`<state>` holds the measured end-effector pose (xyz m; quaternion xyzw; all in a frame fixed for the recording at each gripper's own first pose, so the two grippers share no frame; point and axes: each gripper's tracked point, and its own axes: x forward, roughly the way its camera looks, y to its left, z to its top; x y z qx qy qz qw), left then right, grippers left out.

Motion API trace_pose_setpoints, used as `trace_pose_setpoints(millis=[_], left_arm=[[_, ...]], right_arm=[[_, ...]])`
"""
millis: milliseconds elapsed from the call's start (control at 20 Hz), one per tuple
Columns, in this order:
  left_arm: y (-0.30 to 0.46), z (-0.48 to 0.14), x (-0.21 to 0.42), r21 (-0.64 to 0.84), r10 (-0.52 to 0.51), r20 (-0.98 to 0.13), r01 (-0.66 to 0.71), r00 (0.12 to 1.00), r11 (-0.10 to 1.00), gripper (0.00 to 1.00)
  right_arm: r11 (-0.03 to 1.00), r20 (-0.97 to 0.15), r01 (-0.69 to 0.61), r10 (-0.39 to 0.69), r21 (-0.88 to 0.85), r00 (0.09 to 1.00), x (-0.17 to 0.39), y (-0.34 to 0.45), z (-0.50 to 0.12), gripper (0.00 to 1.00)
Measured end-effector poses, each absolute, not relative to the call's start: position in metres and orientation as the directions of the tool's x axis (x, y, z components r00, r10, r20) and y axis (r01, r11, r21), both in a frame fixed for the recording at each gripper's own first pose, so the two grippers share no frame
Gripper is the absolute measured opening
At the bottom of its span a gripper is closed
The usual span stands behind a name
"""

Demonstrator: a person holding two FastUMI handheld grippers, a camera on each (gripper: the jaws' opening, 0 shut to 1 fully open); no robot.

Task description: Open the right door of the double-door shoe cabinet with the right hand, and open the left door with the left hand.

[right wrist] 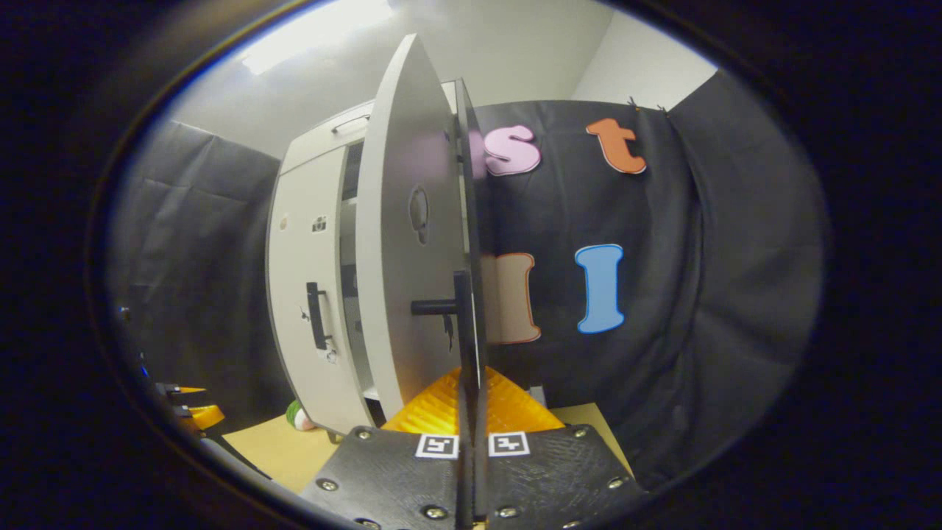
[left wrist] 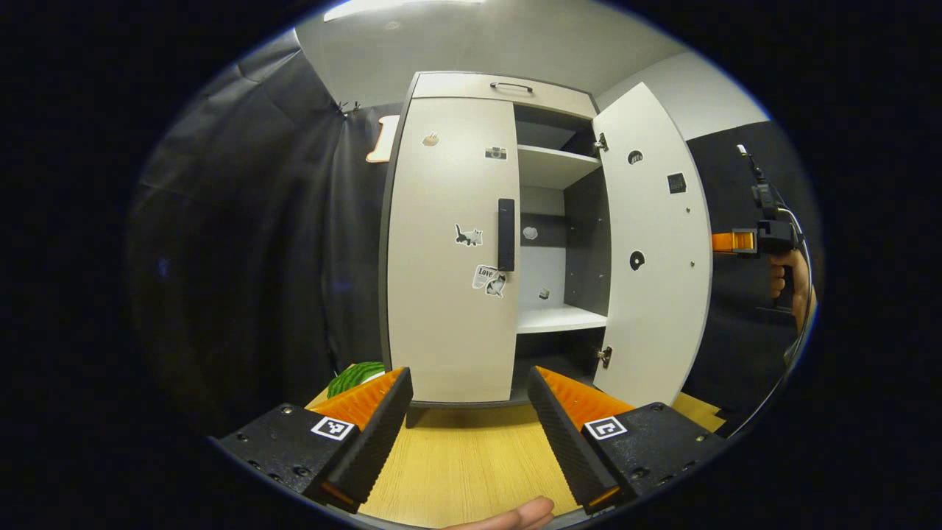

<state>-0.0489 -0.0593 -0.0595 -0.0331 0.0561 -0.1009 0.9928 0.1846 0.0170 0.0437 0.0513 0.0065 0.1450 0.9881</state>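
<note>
Standing spread apart, the left gripper [left wrist: 466,427] is hovering over the wooden table [left wrist: 471,471], facing the closed left door [left wrist: 449,250] and its handle [left wrist: 505,234]. Farther right, the right gripper [right wrist: 471,412] is clamping the edge of the swung-out right door [left wrist: 651,250].

One cabinet [left wrist: 449,250], two doors, two hand-held grippers, five stickers on left door [left wrist: 441,309].

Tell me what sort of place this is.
Probably a staged recording booth, not a real home: black cloth hangs as walls, a small shoe cabinet stands on a wooden tabletop, and a person's hand holds a gripper beside it.
</note>
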Motion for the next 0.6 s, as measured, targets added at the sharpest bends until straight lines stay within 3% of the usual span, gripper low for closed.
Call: trace_pose_setpoints(millis=[450, 600], left_arm=[[-0.065, -0.042, -0.007, -0.033, -0.173, -0.085, 0.171, 0.981, 0.985, 0.98], [-0.072, -0.04, 0.01, -0.049, -0.196, -0.097, 0.192, 0.976, 0.98, 0.98]], right_arm=[[0.95, 0.014, -0.28, 0.28, 0.14, 0.96, 0.181, 0.02, 0.039, 0.01], [0.97, 0.016, -0.224, 0.224, 0.093, 0.975, 0.178, 0.009, 0.038, 0.04]])
